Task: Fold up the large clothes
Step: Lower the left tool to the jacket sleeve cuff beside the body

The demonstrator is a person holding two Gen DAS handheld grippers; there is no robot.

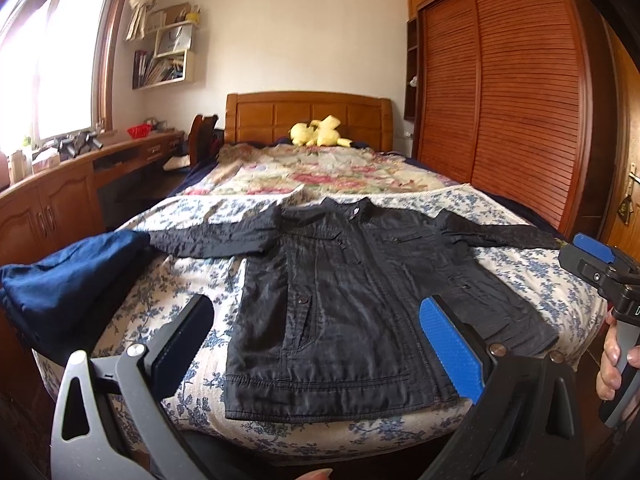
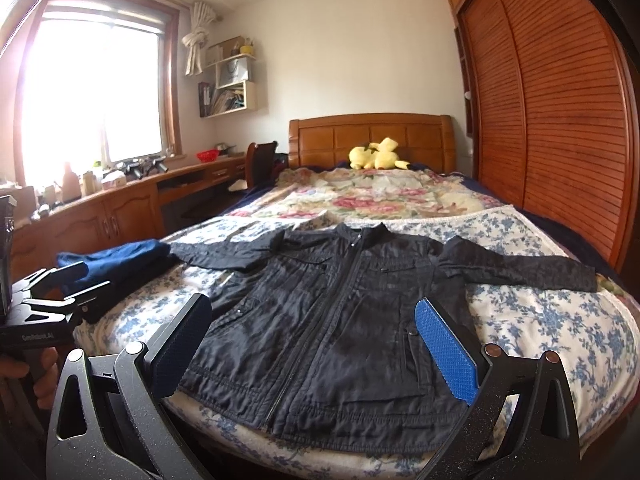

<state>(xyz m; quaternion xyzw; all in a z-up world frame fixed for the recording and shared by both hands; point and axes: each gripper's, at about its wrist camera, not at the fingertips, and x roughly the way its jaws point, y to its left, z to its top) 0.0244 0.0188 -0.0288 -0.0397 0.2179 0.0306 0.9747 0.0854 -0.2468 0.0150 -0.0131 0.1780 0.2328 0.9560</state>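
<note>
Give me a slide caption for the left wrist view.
Open left gripper poised above a black jacket spread flat on the floral bed.

My left gripper [image 1: 316,340] hovers with its jaws spread wide, gripping nothing, above the near hem of the jacket [image 1: 340,300]. My right gripper [image 2: 316,340] hangs beside it, equally wide, over the same hem, my hand [image 1: 614,356] wrapped around its handle

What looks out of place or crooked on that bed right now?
Little stands out. The black zip-front jacket lies flat and face up on the blue floral bedspread, sleeves spread wide. It sits slightly askew to the bed's edge. A crumpled dark blue garment lies bunched at the left edge, unfolded. Nothing looks spilled or damaged.
</note>
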